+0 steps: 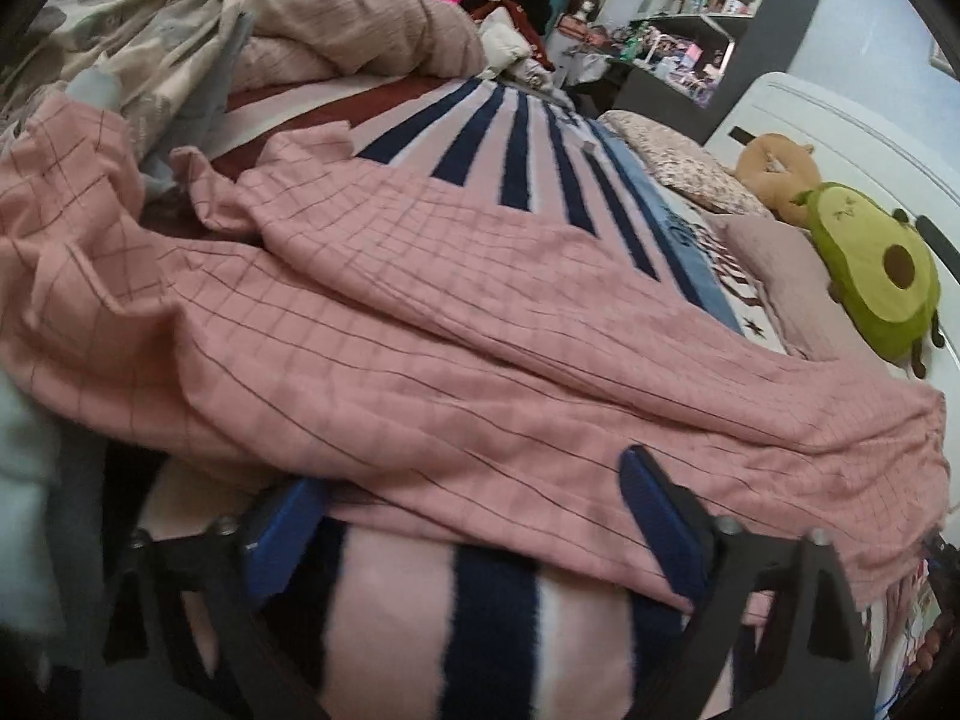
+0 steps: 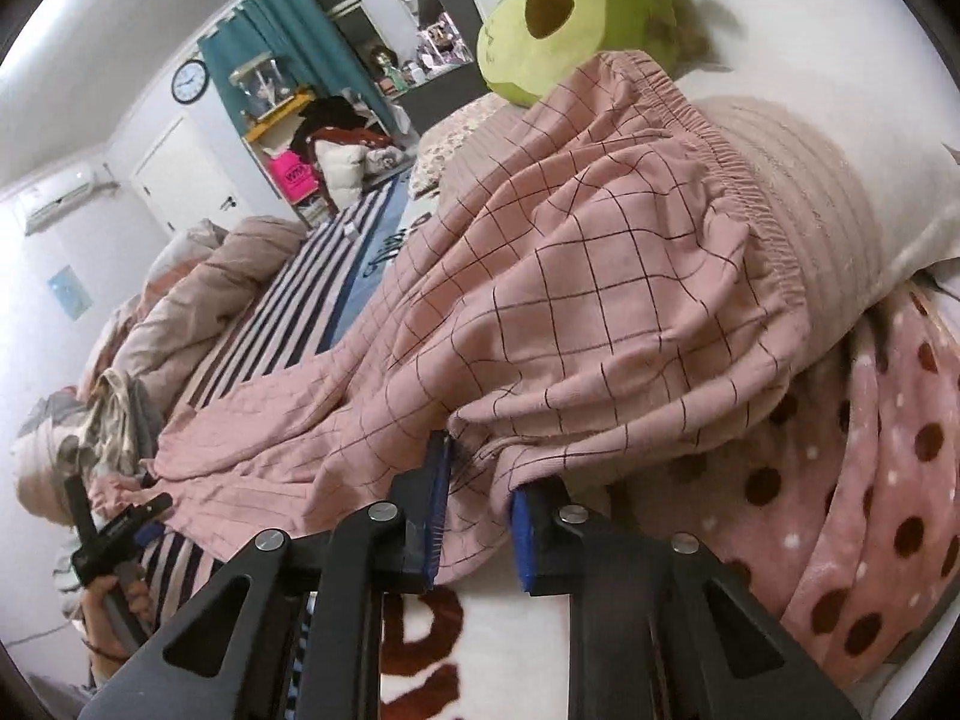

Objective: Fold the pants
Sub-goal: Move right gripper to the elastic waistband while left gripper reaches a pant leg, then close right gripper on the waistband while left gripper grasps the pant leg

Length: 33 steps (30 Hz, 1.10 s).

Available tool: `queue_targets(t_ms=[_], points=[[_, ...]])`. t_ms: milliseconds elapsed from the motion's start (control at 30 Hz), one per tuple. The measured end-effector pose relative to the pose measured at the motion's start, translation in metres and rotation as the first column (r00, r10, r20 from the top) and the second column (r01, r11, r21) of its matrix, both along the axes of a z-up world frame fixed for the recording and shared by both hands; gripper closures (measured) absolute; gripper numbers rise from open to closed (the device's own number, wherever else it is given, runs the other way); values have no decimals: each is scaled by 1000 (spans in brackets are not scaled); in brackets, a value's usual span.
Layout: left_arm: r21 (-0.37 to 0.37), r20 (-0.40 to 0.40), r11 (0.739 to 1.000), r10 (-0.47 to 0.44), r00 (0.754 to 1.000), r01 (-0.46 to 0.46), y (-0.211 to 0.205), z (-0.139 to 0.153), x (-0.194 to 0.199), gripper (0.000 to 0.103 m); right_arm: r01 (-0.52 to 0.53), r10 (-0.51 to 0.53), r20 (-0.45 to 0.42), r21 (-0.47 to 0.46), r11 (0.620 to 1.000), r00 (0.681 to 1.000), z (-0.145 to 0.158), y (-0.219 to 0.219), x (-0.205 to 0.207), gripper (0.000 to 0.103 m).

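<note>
Looking down the left wrist view, the pink checked pants [image 1: 480,324] lie spread across the striped blanket [image 1: 498,612] on the bed, and the left hand-held gripper [image 1: 474,498] sits wide apart at the near hem, pads not pressing the cloth. On the right wrist view, the right hand-held gripper [image 2: 480,516] is pinched onto a fold of the pants near the waistband [image 2: 738,180], by the avocado plush [image 2: 576,12].
</note>
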State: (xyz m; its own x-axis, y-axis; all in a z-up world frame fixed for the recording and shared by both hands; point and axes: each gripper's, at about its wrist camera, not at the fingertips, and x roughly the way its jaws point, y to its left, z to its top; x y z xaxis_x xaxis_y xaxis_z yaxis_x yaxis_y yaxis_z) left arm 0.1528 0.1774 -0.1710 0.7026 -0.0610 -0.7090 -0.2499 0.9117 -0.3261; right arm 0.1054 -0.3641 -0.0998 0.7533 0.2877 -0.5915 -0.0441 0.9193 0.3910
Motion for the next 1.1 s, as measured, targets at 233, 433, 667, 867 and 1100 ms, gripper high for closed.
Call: queue_targets(t_ms=[233, 433, 667, 867, 1100], points=[[37, -9, 998, 49, 999, -49, 19, 0, 8, 91, 28, -28, 23, -5, 1000, 999, 0, 10, 6, 98], [75, 35, 997, 22, 999, -25, 16, 13, -13, 102, 33, -33, 47, 0, 999, 998, 7, 7, 1, 98], [90, -3, 996, 3, 1000, -3, 12, 24, -60, 103, 34, -35, 59, 6, 999, 998, 8, 5, -8, 99], [54, -82, 999, 3, 997, 1, 10, 5, -79, 102, 37, -37, 72, 5, 999, 997, 11, -2, -18, 101], [13, -33, 1000, 16, 999, -16, 19, 9, -76, 50, 23, -23, 22, 24, 999, 999, 11, -14, -17, 97]])
